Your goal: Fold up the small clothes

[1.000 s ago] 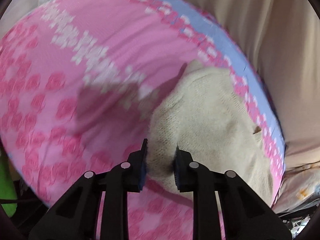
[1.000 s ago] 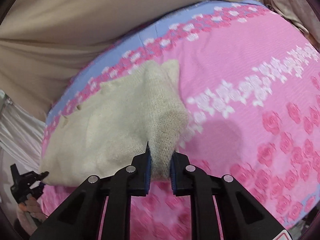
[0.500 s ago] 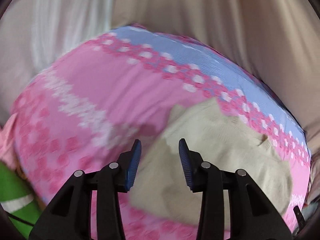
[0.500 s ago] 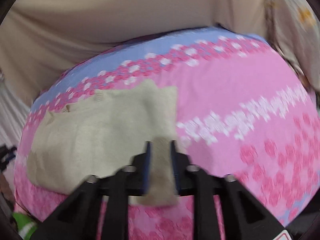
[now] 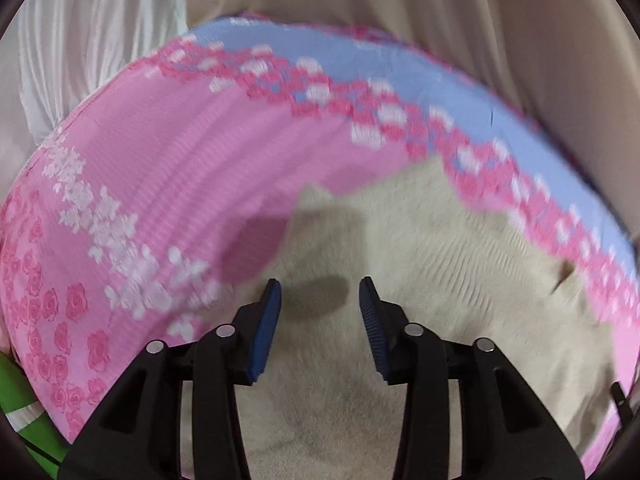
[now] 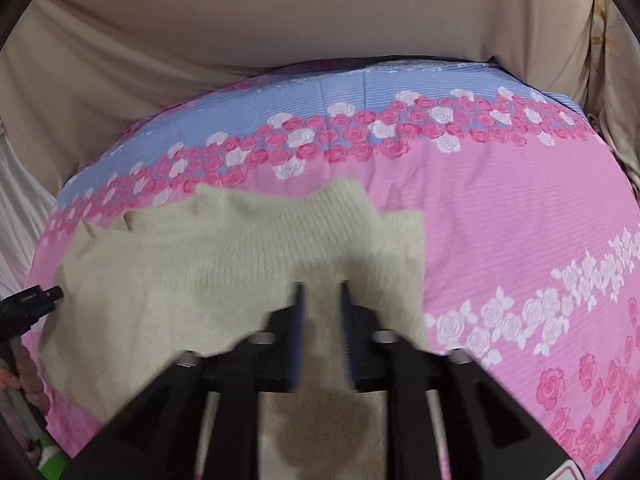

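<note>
A cream knit garment (image 5: 420,280) lies on a pink rose-print bedsheet (image 5: 180,168), one part folded over its body. My left gripper (image 5: 320,284) hovers over the garment's left part. Its blue pads stand wide apart and its jaws are still opening, with nothing gripped. In the right wrist view the garment (image 6: 200,264) spreads to the left. My right gripper (image 6: 322,286) is over its right edge. That gripper is motion-blurred and its jaws are opening, with a narrow gap. Cream fabric shows through the gap, lying flat beneath.
The sheet's blue band (image 6: 300,96) runs along the far edge, with a beige drape (image 6: 280,12) behind it. White cloth (image 5: 80,40) hangs at the back left. A green object (image 5: 20,420) sits low on the left. The left gripper's tip (image 6: 36,300) shows at the left edge of the right wrist view.
Both grippers were shut on the cream garment. The left one let go and opened wide. The right one carried its part across and now starts to part. Both moved sideways over the bed.
</note>
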